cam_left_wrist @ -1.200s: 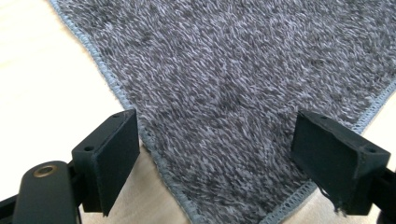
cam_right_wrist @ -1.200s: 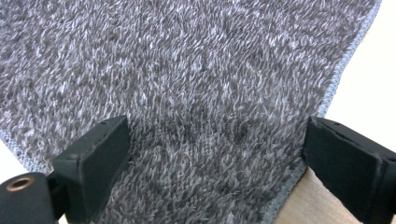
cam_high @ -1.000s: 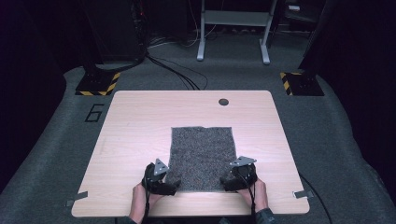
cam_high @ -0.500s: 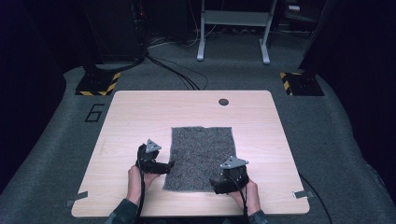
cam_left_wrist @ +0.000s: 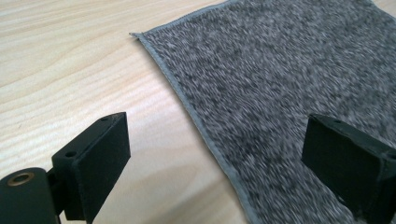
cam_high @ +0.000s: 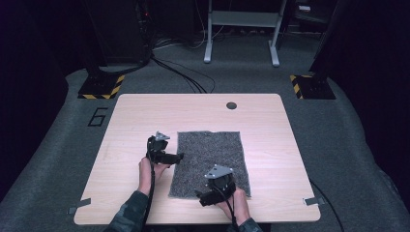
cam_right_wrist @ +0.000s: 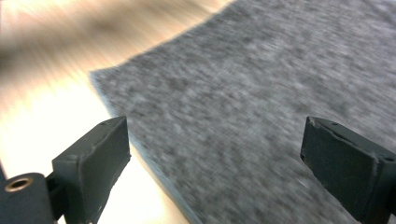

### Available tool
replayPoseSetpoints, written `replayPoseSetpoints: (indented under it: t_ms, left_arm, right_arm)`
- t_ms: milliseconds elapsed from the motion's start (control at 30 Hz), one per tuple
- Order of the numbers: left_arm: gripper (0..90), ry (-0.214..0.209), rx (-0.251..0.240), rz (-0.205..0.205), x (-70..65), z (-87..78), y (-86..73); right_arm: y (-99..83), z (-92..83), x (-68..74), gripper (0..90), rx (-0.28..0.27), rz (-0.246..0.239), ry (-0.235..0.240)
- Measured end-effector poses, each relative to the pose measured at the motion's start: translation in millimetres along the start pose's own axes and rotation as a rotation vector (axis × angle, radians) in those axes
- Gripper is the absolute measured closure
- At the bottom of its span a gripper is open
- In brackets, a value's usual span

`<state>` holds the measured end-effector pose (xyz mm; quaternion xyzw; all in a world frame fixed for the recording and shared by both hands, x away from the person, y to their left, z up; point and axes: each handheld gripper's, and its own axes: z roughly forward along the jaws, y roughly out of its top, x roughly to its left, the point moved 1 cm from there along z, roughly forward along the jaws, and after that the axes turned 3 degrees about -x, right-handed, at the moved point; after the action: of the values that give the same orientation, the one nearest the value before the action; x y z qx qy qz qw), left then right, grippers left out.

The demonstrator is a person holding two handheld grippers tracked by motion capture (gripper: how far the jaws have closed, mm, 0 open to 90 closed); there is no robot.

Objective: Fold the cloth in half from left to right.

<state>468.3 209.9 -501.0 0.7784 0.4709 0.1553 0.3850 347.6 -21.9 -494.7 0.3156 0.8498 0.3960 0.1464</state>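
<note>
Just below the centre of the high view, on the pale wooden table [cam_high: 270,145]: a grey speckled cloth [cam_high: 212,159], flat and square-edged, with a thin stitched hem. Probably light, limp and soft, with a nubbly weave, so unlikely to slip between pads but sure to sag and fold once lifted; nothing fragile about it. Best taken at the hem or a corner, one jaw slid under the edge and one on top, since pinching the flat middle would only bunch it. At the cloth's left edge, the left gripper [cam_high: 178,156], jaws wide apart and empty, straddling the hem in the left gripper view with the far corner [cam_left_wrist: 138,35] in the upper left. At the lower edge of the cloth, the right gripper [cam_high: 202,199], jaws likewise spread and holding nothing, above blurred grey fabric. Farther out, near the table's top edge, a small dark round hole [cam_high: 231,105].
</note>
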Motion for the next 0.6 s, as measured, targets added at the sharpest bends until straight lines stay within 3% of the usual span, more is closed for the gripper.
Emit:
replayPoseSetpoints:
  t_ms: [33, 233, 500, 600]
  left_arm:
    - [7.8, 0.005, 0.001, 0.000, 1.5, 1.9, 1.5]
    - [9.6, 0.031, -0.011, -0.013, 9.4, 16.7, 15.3]
    - [13.8, 0.041, -0.004, -0.017, 12.5, 30.7, 29.3]
    - [15.5, 0.058, -0.006, -0.008, 12.0, 37.6, 33.2]
  right_arm:
    - [3.2, 5.3, 8.6, 8.3, 0.008, 0.001, 0.014]
    - [10.9, 22.2, 27.6, 8.7, 0.016, -0.016, 0.044]
    - [16.7, 40.2, 44.3, 11.1, 0.010, -0.024, 0.050]
    - [19.1, 48.3, 49.7, 15.8, -0.006, -0.041, 0.044]
